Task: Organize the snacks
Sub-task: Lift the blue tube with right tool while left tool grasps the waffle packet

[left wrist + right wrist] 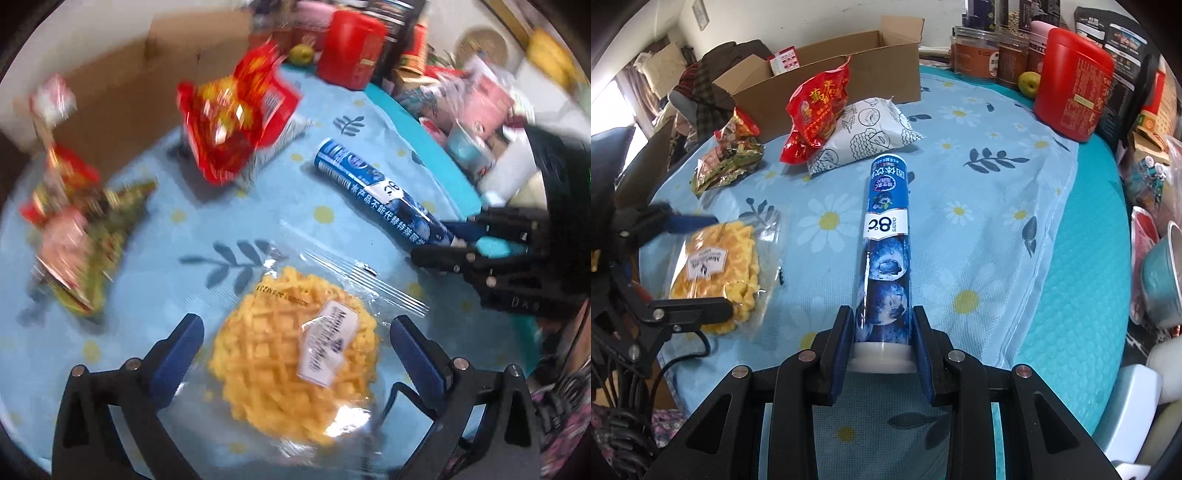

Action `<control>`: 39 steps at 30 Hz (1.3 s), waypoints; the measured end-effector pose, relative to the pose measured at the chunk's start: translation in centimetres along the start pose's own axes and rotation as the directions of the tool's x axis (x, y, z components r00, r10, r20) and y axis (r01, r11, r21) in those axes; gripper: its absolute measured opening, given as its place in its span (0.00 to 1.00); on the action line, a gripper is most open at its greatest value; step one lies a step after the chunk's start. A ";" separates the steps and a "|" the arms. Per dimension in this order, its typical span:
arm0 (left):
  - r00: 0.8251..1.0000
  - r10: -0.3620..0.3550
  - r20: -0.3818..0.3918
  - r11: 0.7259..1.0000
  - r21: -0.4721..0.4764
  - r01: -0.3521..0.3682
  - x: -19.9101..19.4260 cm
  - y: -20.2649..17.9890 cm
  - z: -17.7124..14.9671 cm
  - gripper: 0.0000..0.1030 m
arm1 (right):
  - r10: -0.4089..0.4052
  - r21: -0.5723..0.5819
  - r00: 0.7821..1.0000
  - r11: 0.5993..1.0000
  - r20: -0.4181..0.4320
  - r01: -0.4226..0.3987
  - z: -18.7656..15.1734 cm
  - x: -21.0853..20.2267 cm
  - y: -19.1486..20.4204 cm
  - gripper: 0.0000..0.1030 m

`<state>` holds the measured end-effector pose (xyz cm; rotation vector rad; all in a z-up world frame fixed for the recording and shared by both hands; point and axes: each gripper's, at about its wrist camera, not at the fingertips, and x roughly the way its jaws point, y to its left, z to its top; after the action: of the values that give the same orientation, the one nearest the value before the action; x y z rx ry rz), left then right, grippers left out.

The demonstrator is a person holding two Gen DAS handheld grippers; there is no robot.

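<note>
A blue tube (887, 236) lies on the blue flowered cloth (979, 206); my right gripper (884, 321) is shut on its white-capped near end. The tube (380, 195) and right gripper (439, 245) also show in the left wrist view. A clear packet of yellow lattice snack (295, 362) lies between the fingers of my open left gripper (295, 350); the fingers stand apart from it. In the right wrist view the packet (720, 273) lies left, with the left gripper (709, 266) around it. A red bag (816, 114), a white patterned bag (864, 129) and small packets (727, 158) lie farther back.
An open cardboard box (827, 74) stands at the back left. A red canister (1071, 92), jars (975, 55) and a green fruit (1028, 83) line the back right. Cups and clutter (1160, 273) crowd the right edge.
</note>
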<state>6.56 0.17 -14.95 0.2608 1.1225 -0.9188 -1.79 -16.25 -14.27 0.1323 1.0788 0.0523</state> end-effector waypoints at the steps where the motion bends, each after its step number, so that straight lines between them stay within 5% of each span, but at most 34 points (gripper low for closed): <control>1: 1.000 -0.003 0.017 1.000 -0.006 0.003 -0.2 0.0 0.0 1.00 | -0.001 0.001 1.000 1.000 -0.003 0.001 0.0 0.0 0.0 0.30; 10: 0.996 0.082 -0.033 0.993 0.092 -0.078 -0.4 -2.6 -0.7 1.00 | 0.002 -0.007 1.000 1.000 -0.012 -0.002 0.6 0.4 -0.1 0.31; 21: 0.987 0.158 -0.038 0.984 0.086 -0.154 1.1 -3.1 -1.0 1.00 | -0.002 -0.038 1.000 0.999 -0.012 0.002 0.8 0.6 0.3 0.36; 26: 0.984 0.180 -0.003 0.983 0.049 -0.179 0.9 -3.0 -1.1 0.98 | -0.015 -0.063 1.000 0.998 -0.001 0.015 0.7 0.5 0.6 0.35; 32: 0.977 0.213 0.027 0.977 0.000 -0.213 0.4 -2.6 -0.9 0.84 | -0.038 -0.096 0.999 0.995 -0.009 0.037 -0.4 -0.1 0.6 0.28; 39: 0.973 0.227 0.040 0.973 -0.059 -0.224 -0.2 -2.2 -1.2 0.81 | 0.031 -0.093 0.997 0.995 -0.069 -0.038 -1.9 -1.4 0.5 0.28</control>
<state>4.06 -0.39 -14.81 0.3145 1.0492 -0.6887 -4.14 -15.69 -13.92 0.0647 1.1394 0.1391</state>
